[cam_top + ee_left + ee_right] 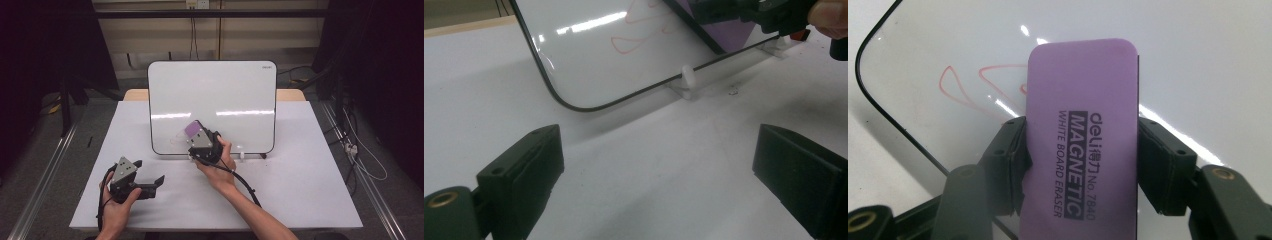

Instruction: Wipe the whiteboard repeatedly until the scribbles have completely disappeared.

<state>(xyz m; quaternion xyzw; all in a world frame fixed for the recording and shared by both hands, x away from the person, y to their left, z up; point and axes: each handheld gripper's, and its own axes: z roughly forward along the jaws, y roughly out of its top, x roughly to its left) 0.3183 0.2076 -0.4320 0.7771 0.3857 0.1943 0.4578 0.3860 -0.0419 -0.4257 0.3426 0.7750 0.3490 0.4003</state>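
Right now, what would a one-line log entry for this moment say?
right gripper: shut on purple eraser, at whiteboard | red scribble: still on board | left gripper: open, empty, over table

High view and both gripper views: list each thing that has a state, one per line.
White whiteboard with black rim: propped upright on small clear feet, red marker scribble near its lower left.
Purple rectangular magnetic eraser: clamped, held against the board beside the scribble.
Right gripper: shut on the eraser.
Left gripper: open, holding nothing, over the white table.

A lab: black curtains (45, 45), floor rails (42, 175), loose cables (357, 145).
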